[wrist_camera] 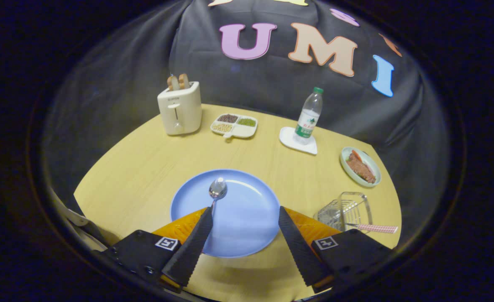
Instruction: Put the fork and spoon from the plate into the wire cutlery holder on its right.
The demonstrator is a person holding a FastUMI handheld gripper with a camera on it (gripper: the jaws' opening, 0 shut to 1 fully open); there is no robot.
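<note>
The gripper point(244, 214) hangs with fingers spread wide over the blue plate point(247, 226), gripping nothing. The spoon point(216, 191) lies on the plate, its handle running under the left finger. The wire cutlery holder point(345, 212) stands right of the plate, a checked-handled utensil point(375, 228) jutting out; toaster point(179, 107), bottle point(309, 117) and dishes sit beyond.

Wooden counter point(146, 167) carries: blue plate point(247, 226) near edge, wire cutlery holder point(347, 209) beside it; toaster point(179, 109), divided dish point(234, 125), coaster point(291, 140), meat plate point(360, 167) along far edge.
</note>
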